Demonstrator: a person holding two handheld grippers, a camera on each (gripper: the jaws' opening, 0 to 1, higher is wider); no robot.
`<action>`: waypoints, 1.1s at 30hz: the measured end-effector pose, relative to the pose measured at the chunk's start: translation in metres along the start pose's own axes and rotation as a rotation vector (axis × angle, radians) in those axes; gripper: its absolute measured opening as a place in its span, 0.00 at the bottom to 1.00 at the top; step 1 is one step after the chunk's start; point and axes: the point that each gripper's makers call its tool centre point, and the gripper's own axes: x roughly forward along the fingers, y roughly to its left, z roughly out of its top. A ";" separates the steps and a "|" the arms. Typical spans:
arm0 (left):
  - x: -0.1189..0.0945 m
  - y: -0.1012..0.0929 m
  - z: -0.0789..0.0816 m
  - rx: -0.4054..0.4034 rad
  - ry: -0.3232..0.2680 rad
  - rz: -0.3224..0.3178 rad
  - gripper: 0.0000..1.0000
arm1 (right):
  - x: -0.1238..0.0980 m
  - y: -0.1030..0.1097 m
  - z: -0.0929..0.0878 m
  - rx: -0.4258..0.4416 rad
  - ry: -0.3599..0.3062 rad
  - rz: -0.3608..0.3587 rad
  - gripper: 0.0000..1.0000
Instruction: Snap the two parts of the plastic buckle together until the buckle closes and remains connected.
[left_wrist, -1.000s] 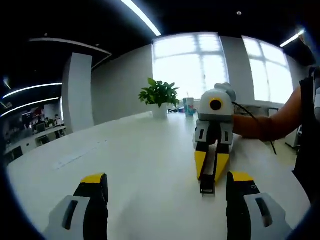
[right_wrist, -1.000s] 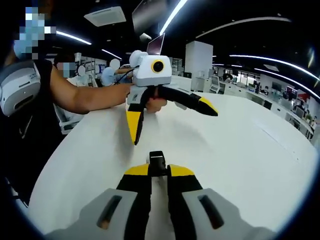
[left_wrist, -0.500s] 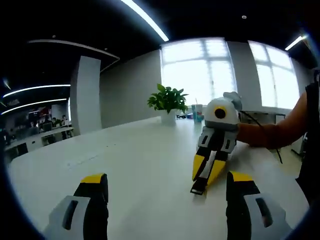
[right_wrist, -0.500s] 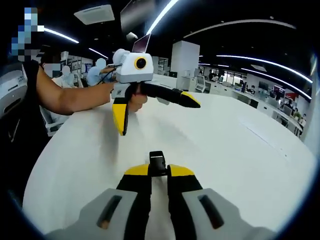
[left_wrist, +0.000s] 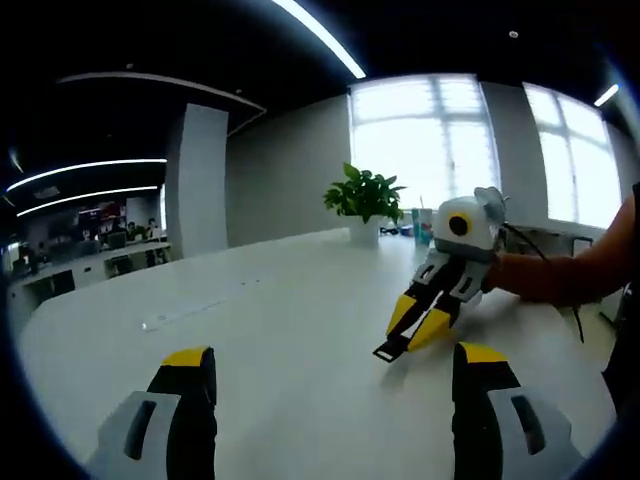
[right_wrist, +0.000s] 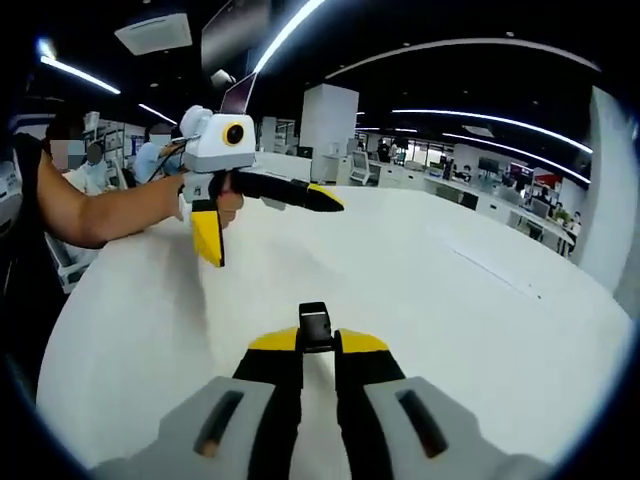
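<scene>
A small black buckle part (right_wrist: 315, 324) sticks out past the tips of my right gripper (right_wrist: 317, 342), which is shut on it just above the white table (right_wrist: 450, 330). In the left gripper view that same right gripper (left_wrist: 418, 322) slants down to the left, the black buckle part (left_wrist: 388, 350) at its tips close to the tabletop. My left gripper (left_wrist: 335, 356) is open with nothing between its yellow-tipped jaws. From the right gripper view the left gripper (right_wrist: 277, 230) is held up at the far left by a hand, jaws spread wide.
A potted plant (left_wrist: 365, 195) and cups (left_wrist: 425, 222) stand at the table's far edge under bright windows. A person's forearm (left_wrist: 570, 275) comes in from the right. A thin pale strip (left_wrist: 195, 305) lies on the table (left_wrist: 280, 320). Office desks lie beyond.
In the left gripper view the right gripper has swung from pointing at me to slanting left, still holding the buckle part. In the right gripper view the left gripper sits further left and smaller.
</scene>
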 end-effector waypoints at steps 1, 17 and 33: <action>0.000 0.000 0.001 0.000 -0.002 0.000 1.00 | 0.000 -0.002 0.000 -0.002 -0.001 -0.007 0.09; 0.005 0.005 -0.002 -0.021 0.019 0.039 1.00 | 0.000 -0.029 0.007 0.028 -0.034 -0.135 0.09; -0.004 -0.011 0.000 -0.024 -0.001 0.035 1.00 | 0.009 -0.055 0.008 0.049 -0.031 -0.220 0.09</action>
